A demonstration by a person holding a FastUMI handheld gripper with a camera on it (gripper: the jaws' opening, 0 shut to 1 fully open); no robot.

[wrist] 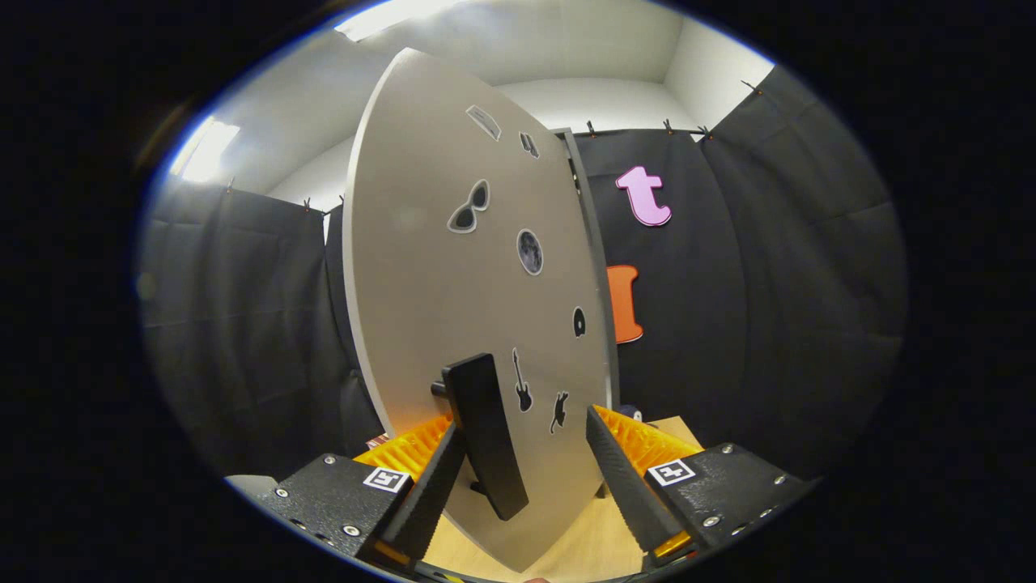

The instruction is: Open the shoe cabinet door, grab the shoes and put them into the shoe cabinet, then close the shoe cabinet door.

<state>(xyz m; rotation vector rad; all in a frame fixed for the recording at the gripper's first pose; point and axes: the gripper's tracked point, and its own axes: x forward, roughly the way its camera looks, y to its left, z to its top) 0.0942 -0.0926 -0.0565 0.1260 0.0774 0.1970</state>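
Our gripper [526,478] is spread wide, gripping nothing, and the black handle [484,433] stands between its fingers, nearer the left one, which may just touch it. The handle is fixed to the grey door [437,267], which rises edge-on just ahead, stickers scattered over it. We judge the door stiff and light, swinging easily; the handle's middle is the place to pinch. Wooden floor [566,551] lies below.

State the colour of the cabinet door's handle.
Black, on the handle between the open fingers, gripper view.
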